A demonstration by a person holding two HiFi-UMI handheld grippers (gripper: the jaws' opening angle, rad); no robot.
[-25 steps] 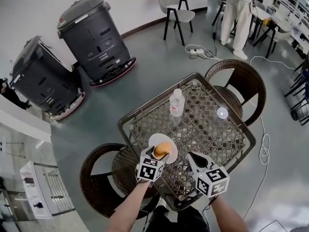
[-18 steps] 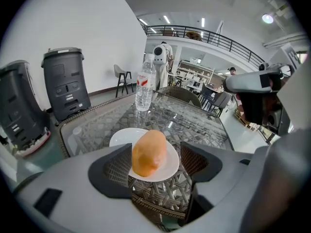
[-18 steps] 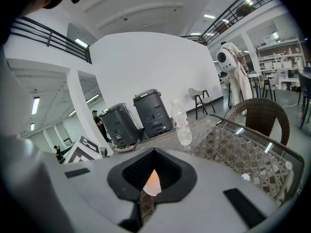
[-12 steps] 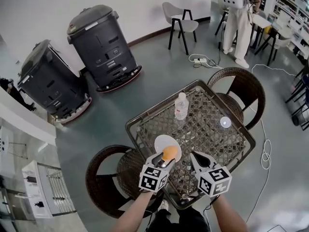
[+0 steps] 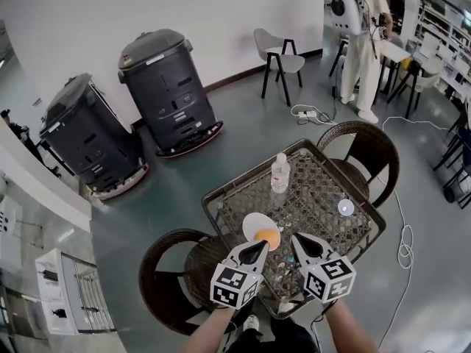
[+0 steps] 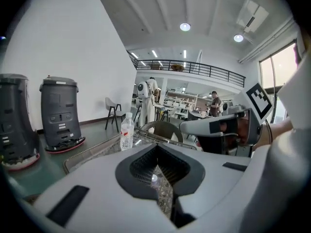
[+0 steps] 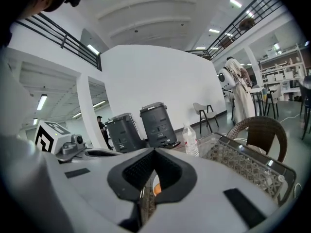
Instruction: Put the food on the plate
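**A:** Where is the food?

**B:** The round orange food [image 5: 267,236] lies on the white plate [image 5: 253,223], toward its near edge, on the lattice counter [image 5: 316,186]. Only the head view shows this whole.

**A:** And the grippers?

**B:** The left hand-held gripper [image 5: 258,245] has just been closing its jaws. They are clenched with nothing between them, and the tips show just beside the food. The right hand-held gripper [image 5: 298,240] is clenched and empty too, near the plate's right side.

**A:** What do the gripper views add?

**B:** The right gripper view catches a sliver of orange and white through the hollow behind its jaws. The left gripper view shows only lattice there, with the other gripper at its right. Both show the water bottle [image 5: 280,173] upright farther along the counter.

**A:** Anything hard to make out?

**B:** Each gripper's own body hides most of the plate in its view. I cannot identify the small pale disc [image 5: 346,207] on the counter's right. The forearms are cut off at the head view's bottom edge.
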